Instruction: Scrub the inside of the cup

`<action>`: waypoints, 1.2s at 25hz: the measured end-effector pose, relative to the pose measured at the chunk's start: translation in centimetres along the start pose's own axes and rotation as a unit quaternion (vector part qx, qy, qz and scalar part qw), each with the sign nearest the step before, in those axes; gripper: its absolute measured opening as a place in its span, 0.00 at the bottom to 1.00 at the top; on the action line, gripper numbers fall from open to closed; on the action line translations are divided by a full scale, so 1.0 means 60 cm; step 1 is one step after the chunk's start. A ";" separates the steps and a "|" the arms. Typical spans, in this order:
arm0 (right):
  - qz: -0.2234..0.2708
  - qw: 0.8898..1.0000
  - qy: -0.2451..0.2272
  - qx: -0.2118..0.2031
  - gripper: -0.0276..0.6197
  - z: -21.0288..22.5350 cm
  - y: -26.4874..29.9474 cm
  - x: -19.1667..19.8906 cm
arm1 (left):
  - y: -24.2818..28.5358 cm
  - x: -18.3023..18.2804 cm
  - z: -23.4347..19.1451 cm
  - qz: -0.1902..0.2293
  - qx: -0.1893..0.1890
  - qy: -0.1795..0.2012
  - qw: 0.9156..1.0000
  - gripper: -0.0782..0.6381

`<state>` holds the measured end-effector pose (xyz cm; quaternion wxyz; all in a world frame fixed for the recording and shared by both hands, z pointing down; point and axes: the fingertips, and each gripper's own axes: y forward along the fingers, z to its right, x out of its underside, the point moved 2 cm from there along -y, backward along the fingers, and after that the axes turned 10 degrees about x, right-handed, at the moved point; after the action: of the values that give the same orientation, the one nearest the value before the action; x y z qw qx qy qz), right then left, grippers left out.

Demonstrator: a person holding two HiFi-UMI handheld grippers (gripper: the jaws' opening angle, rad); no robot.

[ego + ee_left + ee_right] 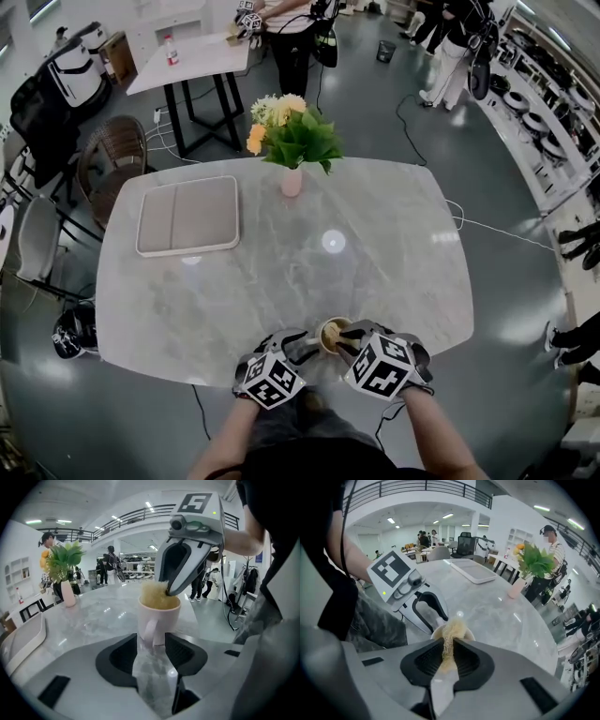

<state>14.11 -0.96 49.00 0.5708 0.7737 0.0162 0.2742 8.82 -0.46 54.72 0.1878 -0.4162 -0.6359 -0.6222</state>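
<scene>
Left claw point(151, 643) stands part open, jaws either side of the handle point(149, 632) of the pale pink ceramic cup point(159, 613), not visibly pinching it; the cup stands at the near edge of the grey marbled bench point(93, 616). Right claw point(447, 645) is clamped on a tan fibrous scrubbing wad point(452, 629) pushed into the cup's mouth. Scrubbing seems under way; next, I judge, the handle needs steadying while the wad is worked round the wall.

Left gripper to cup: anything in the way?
Nothing visible. The cup has its handle between the open jaws of the left gripper. The right gripper holds the scrubber in the cup's mouth from above, clear of that line.
</scene>
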 end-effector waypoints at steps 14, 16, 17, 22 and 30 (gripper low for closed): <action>-0.080 0.991 -0.034 -0.104 0.14 -0.015 0.065 0.009 | -0.009 -0.003 0.007 -0.010 -0.013 0.051 0.999 0.27; -0.075 0.989 -0.045 -0.123 0.14 -0.017 0.066 0.006 | -0.013 -0.002 -0.004 -0.008 -0.026 0.044 0.999 0.25; -0.071 0.987 -0.052 -0.131 0.14 -0.018 0.066 0.005 | -0.015 -0.001 -0.009 -0.007 -0.029 0.040 0.999 0.25; -0.043 0.982 -0.055 -0.175 0.14 -0.028 0.053 -0.004 | -0.027 0.004 -0.033 -0.010 -0.045 0.032 0.998 0.25; 0.007 0.977 -0.048 -0.210 0.14 -0.054 0.028 -0.044 | -0.037 0.001 -0.083 -0.015 -0.051 0.038 0.998 0.25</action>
<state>9.95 0.37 50.08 0.7188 0.6491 -0.0746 0.2378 5.68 -4.88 54.13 0.1813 -0.3916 -0.6019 -0.6719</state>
